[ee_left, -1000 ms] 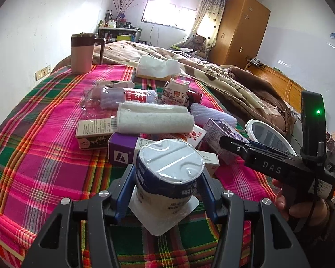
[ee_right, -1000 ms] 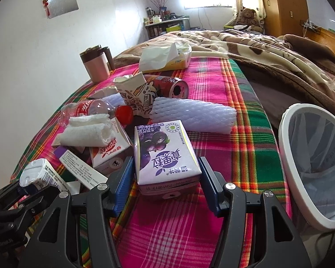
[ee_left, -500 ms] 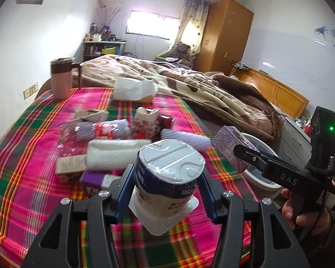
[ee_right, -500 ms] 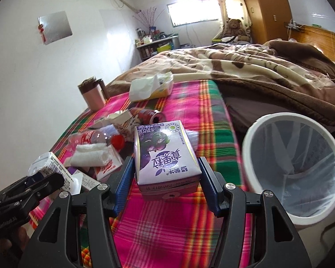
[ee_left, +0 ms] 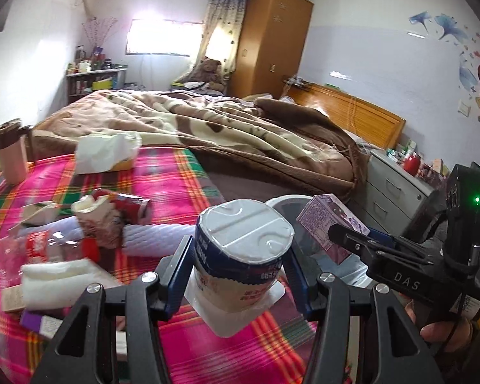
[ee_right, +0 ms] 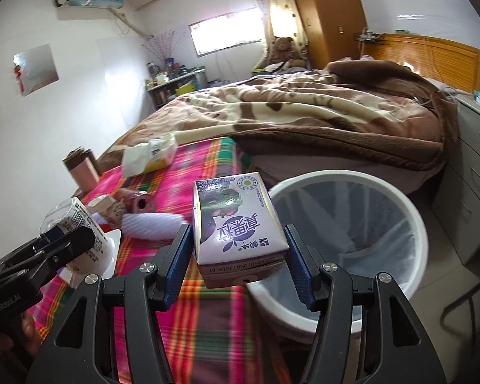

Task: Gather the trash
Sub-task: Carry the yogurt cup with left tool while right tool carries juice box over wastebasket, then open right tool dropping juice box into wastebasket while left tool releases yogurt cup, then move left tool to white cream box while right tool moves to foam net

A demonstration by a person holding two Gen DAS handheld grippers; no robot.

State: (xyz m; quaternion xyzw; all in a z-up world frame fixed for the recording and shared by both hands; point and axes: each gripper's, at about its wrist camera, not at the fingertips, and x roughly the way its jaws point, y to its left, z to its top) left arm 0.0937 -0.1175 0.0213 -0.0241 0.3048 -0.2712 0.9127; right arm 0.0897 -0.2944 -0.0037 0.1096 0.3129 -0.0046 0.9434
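My left gripper (ee_left: 240, 268) is shut on a white and blue yogurt cup (ee_left: 241, 252), held upside down above the plaid cloth. My right gripper (ee_right: 238, 249) is shut on a purple milk carton (ee_right: 236, 224) and holds it by the near rim of the white trash bin (ee_right: 409, 211), which has a clear liner. In the left wrist view the right gripper (ee_left: 336, 236) with the carton (ee_left: 323, 220) is over the bin (ee_left: 284, 199). In the right wrist view the left gripper (ee_right: 64, 240) holds the cup (ee_right: 80, 220) at the left.
More trash lies on the plaid cloth (ee_left: 169, 172): a white foam sleeve (ee_right: 150, 225), a crushed can (ee_left: 131, 206), a paper cup (ee_left: 96, 220), a plastic bottle (ee_left: 35, 243), a rolled towel (ee_left: 57, 278). A tissue pack (ee_left: 105, 153) and a pink mug (ee_left: 9, 153) stand farther back. A grey drawer unit (ee_right: 473, 172) flanks the bin.
Both grippers have risen and swung right, away from the trash pile. The carton now sits at the bin's rim, and the cup has moved closer to the bin.
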